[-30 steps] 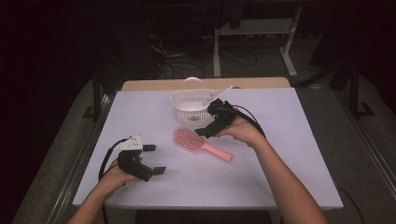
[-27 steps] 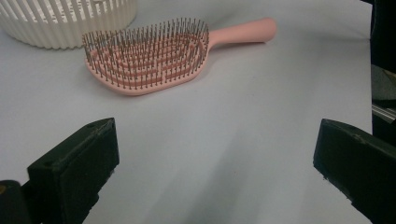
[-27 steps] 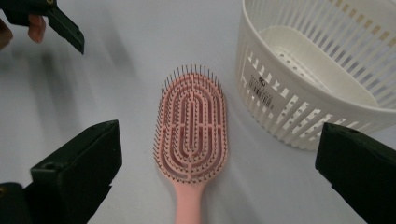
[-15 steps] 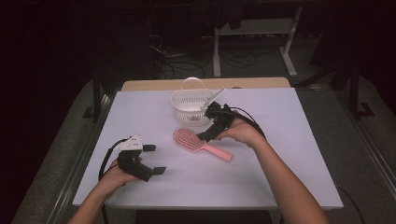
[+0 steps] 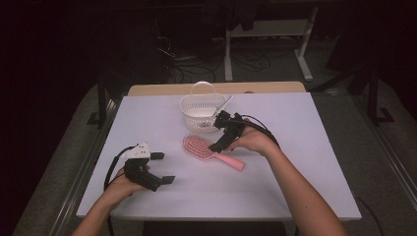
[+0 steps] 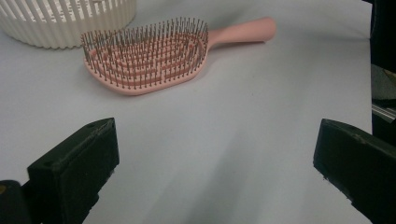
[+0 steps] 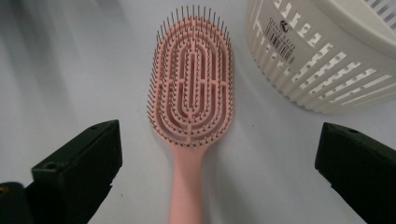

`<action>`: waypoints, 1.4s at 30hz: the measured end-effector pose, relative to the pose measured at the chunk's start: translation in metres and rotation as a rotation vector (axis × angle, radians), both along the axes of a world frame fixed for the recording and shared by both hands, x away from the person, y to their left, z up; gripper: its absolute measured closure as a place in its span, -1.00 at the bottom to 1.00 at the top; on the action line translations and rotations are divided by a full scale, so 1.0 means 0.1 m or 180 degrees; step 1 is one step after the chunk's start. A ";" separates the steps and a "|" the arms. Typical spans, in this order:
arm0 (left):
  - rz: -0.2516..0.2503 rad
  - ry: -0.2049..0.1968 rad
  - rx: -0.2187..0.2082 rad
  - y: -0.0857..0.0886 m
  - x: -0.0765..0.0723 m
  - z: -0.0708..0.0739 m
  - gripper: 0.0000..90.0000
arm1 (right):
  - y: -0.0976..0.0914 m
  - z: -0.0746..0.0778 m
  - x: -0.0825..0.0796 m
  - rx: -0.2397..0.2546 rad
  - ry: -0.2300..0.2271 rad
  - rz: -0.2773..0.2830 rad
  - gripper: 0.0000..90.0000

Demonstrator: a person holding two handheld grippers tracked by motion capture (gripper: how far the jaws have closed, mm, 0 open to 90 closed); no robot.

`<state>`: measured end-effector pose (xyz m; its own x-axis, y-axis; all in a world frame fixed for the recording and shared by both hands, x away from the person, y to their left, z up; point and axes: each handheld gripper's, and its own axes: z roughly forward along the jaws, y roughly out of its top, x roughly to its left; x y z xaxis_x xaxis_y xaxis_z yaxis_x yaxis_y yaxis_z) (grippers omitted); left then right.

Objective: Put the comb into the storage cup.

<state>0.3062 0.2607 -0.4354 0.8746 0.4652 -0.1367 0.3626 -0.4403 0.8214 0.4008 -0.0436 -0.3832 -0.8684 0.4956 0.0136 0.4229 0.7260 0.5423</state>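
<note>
Hairbrush (image 5: 206,150), pink, lies bristles up near the middle of my white table (image 5: 305,167), its head toward the far left and its handle toward the near right. From the high view a white slotted basket (image 5: 200,114) with a hoop handle sits just beyond the brush head, with a thin pale stick leaning over its right rim. My right gripper (image 5: 222,138) hangs over the handle end of the brush, pointing down and left, and my right hand (image 5: 253,141) wraps its back. My left gripper (image 5: 160,168) rests low at the near left, well apart from the brush, with its 2 jaws spread wide and nothing between them.

Left gripper view: my 2 black jaws stand far apart at the bottom corners over bare table. The hairbrush (image 6: 154,56) lies farther off, its handle running right, and the basket (image 6: 60,21) wall sits at the far left just behind it.

Right gripper view: my jaws are spread wide and hold nothing. The hairbrush (image 7: 191,98) lies lengthwise between them, handle toward me, and the basket (image 7: 322,60) stands just beside its head on the right.
</note>
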 end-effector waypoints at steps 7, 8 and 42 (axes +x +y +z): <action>-0.0002 -0.0002 -0.0003 0.00 0.00 0.00 -0.99 | 0.04 -0.06 0.00 -0.0149 0.0073 0.0041 -0.99; -0.0001 -0.0002 -0.0003 0.00 0.00 0.00 -1.00 | 0.04 -0.06 0.00 -0.0169 0.0083 0.0047 -0.99; -0.0015 -0.0007 0.0015 0.00 0.00 0.00 -1.00 | 0.19 -0.29 0.03 -0.0542 0.0295 0.0127 -0.93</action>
<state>0.3057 0.2611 -0.4357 0.8770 0.4618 -0.1326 0.3587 -0.4457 0.8201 0.4042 -0.0241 -0.4125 -0.8863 0.4628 0.0135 0.4344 0.8211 0.3702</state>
